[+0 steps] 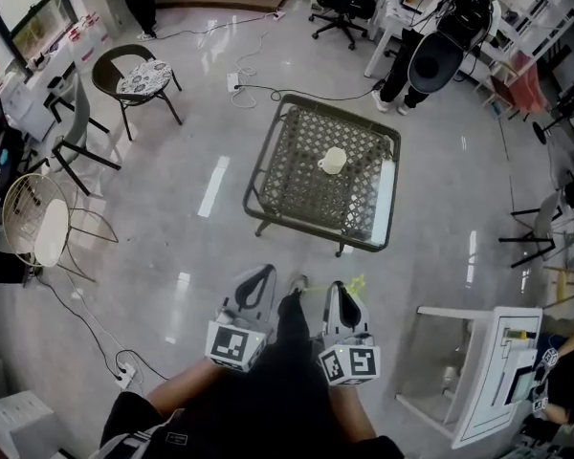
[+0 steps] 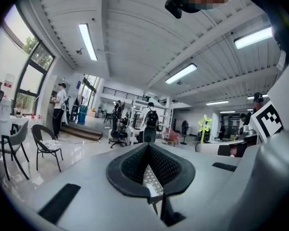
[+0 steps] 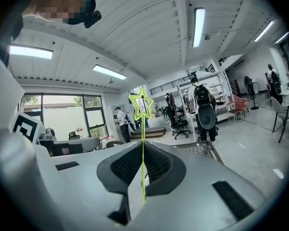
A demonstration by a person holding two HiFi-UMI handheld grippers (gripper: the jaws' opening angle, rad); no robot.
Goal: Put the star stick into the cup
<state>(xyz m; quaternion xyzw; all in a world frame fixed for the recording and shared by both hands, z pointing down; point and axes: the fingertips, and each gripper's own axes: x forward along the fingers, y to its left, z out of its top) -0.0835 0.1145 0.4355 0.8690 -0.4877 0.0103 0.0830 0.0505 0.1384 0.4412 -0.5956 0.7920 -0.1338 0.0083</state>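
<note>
The star stick is a thin yellow-green rod with a star outline on top. It stands upright between the jaws of my right gripper, which is shut on it. In the head view its star pokes out beside the right gripper, held close to my body. It also shows in the left gripper view as a small star off to the right. My left gripper is beside the right one, its jaws together with nothing in them. The cream cup stands on a wicker table well ahead of both grippers.
A cushioned chair and a round wire chair stand at the left. At the right is a white cabinet. A person stands beyond the table's far right corner. A power strip and cables lie on the floor.
</note>
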